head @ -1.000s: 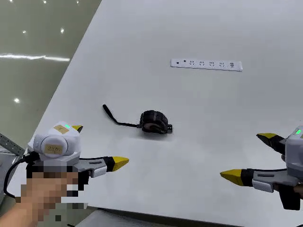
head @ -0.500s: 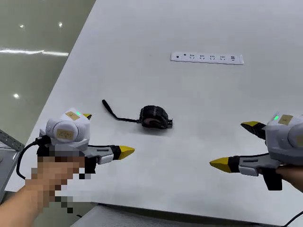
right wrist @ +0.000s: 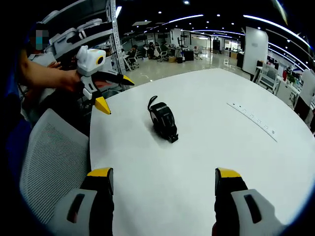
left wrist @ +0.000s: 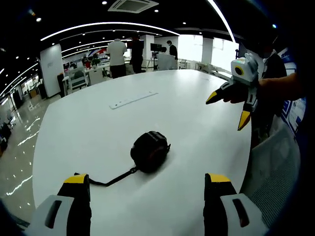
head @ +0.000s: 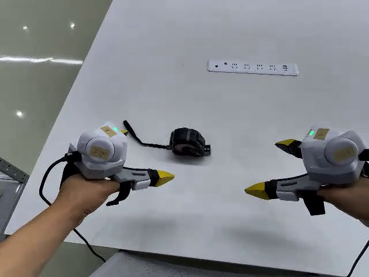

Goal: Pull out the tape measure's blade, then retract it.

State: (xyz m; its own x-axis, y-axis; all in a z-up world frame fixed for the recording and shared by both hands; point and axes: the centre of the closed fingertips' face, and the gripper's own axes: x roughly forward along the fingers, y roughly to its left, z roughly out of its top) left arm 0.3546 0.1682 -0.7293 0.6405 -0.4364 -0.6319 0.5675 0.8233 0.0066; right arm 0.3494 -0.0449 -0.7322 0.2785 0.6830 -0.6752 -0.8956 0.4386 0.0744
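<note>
1. Left gripper [head: 144, 154] is hovering over the near edge of the table [head: 230, 34], jaws spread wide with nothing between them. The right gripper [head: 268, 166] is doing the same on the other side, also gaping and empty.
2. Both are pointing inward, and the tape measure [head: 187, 142] is sitting on the tabletop between them, a bit further out from the person and touching neither.
3. The left one is looking nearer to it; the right one is hanging well apart.
4. The case is lying with its long axis roughly left-right. Its wrist strap [head: 138, 138] is trailing off toward the left gripper, and the blade tab [head: 206, 152] is facing the right gripper.
5. No blade is showing outside the case, so I'm guessing the pull isn't started yet. Probably left pins the case while right grabs the tab.
6. Further back, a power strip [head: 252, 67] is lying well clear of everything.
</note>
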